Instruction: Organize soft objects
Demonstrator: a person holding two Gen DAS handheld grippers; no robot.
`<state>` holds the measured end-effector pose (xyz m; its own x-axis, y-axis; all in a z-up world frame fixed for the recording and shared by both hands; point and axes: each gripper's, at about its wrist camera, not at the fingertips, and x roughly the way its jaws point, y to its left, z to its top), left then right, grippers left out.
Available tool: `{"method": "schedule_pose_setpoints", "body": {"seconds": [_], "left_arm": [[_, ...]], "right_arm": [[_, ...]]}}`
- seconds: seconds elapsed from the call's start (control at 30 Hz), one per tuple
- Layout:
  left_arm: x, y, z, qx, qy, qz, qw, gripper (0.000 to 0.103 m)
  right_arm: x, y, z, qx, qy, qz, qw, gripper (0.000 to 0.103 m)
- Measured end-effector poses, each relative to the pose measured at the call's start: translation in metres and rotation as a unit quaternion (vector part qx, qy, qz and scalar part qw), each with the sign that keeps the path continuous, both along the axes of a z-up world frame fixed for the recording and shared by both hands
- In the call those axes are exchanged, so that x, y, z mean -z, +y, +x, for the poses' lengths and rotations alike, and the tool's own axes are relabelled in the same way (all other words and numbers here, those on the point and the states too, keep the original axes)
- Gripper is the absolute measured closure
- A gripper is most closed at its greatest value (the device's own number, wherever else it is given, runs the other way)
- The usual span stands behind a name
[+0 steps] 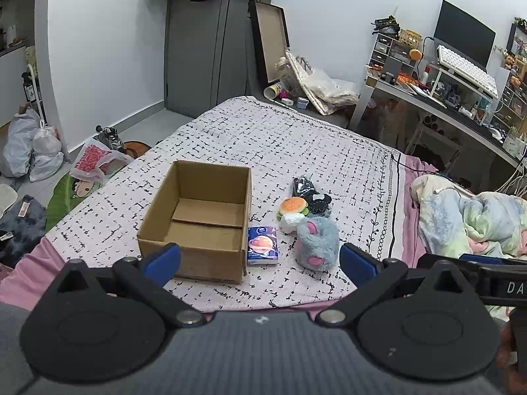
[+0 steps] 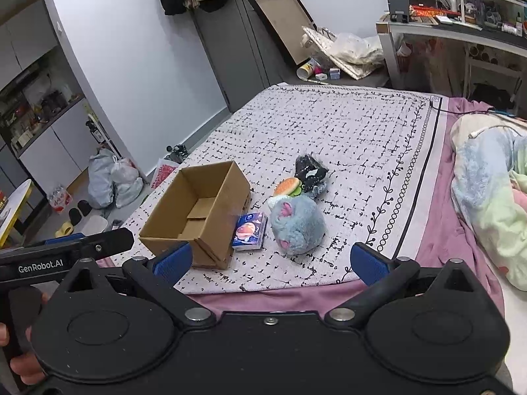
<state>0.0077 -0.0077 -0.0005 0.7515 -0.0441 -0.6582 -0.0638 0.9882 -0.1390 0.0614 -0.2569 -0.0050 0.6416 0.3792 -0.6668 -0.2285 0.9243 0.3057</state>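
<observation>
An open, empty cardboard box (image 1: 197, 220) (image 2: 197, 210) sits on the patterned bedspread. Right of it lie a blue tissue pack (image 1: 262, 245) (image 2: 249, 231), a fluffy blue-grey plush (image 1: 318, 242) (image 2: 298, 223), a burger-shaped soft toy (image 1: 293, 205) (image 2: 287, 186) and a black bundle (image 1: 309, 191) (image 2: 309, 169). My left gripper (image 1: 260, 261) is open and empty, held near the bed's front edge, short of the box and tissue pack. My right gripper (image 2: 270, 261) is open and empty, also at the front edge, short of the plush.
A crumpled pastel blanket (image 1: 471, 220) (image 2: 487, 191) lies on the bed's right side. A desk (image 1: 461, 98) with monitor and keyboard stands at the back right. Bags (image 1: 33, 151) and shoes lie on the floor at left. A grey door (image 1: 204, 49) is behind the bed.
</observation>
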Motion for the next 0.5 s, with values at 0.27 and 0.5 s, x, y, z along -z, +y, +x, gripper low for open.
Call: {"method": "schedule_pose_setpoints", "body": {"seconds": [0.27, 0.5], "left_arm": [[0.013, -0.004, 0.02, -0.008, 0.006, -0.007, 0.9999, 0.004], [0.026, -0.006, 0.041, -0.007, 0.015, -0.02, 0.9997, 0.004]], "right_arm": [[0.017, -0.008, 0.02, 0.006, 0.015, 0.014, 1.0, 0.0], [0.035, -0.015, 0.044, 0.019, 0.037, 0.036, 0.998, 0.0]]}}
